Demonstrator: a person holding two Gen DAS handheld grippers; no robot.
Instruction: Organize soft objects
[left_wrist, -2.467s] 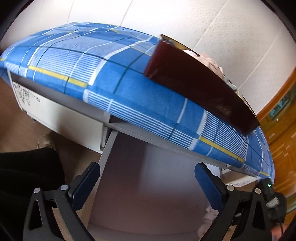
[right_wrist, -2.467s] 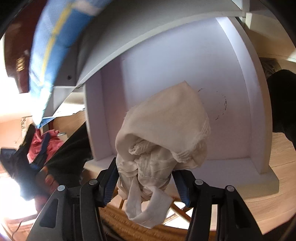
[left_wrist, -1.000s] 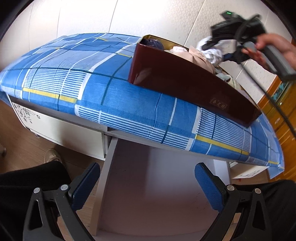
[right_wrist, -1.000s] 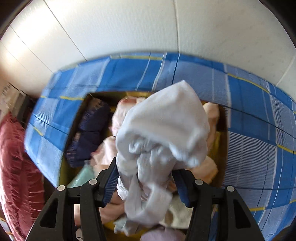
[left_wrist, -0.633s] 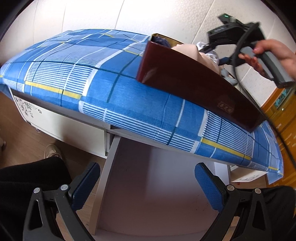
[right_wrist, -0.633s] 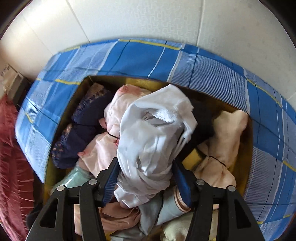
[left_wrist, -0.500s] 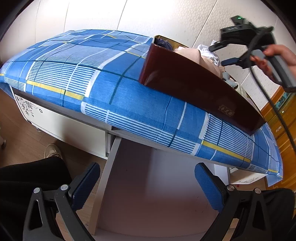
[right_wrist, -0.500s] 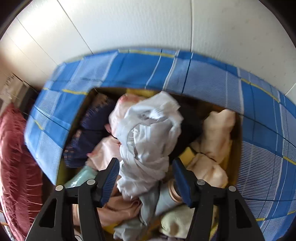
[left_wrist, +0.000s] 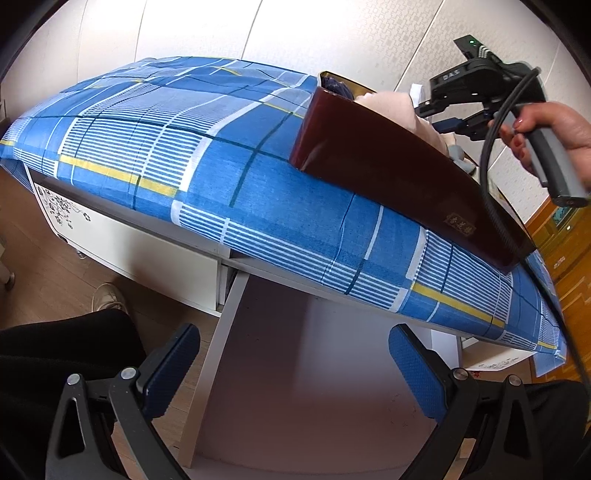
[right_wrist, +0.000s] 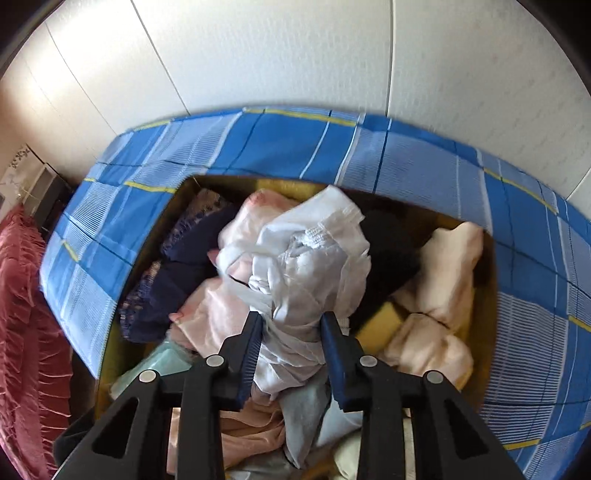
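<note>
The right gripper (right_wrist: 291, 328) is hovering over an open box (right_wrist: 489, 280) of clothes, its two blue-padded fingers (right_wrist: 249, 345) standing on either side of a bunched white garment (right_wrist: 314, 266); the frame is blurred, and whether the pads are pressing the cloth or just beside it cannot be told. The white garment is lying on top of the pile in the middle of the box, with a dark blue lacy piece (right_wrist: 177, 273) to its left, pale pink pieces (right_wrist: 443, 280) to its right and a black piece (right_wrist: 391, 247) behind it. The box is sitting on a table covered with a blue checked cloth (right_wrist: 295, 147).

From the left wrist view, the left gripper (left_wrist: 295, 362) is hanging low in front of the table (left_wrist: 236, 295), fingers spread wide and holding nothing. The dark red side of the box (left_wrist: 388, 166) is rising above the blue checked cloth (left_wrist: 184, 147), and the person's right hand (left_wrist: 550, 127) is gripping the handle of the other tool above it.
</note>
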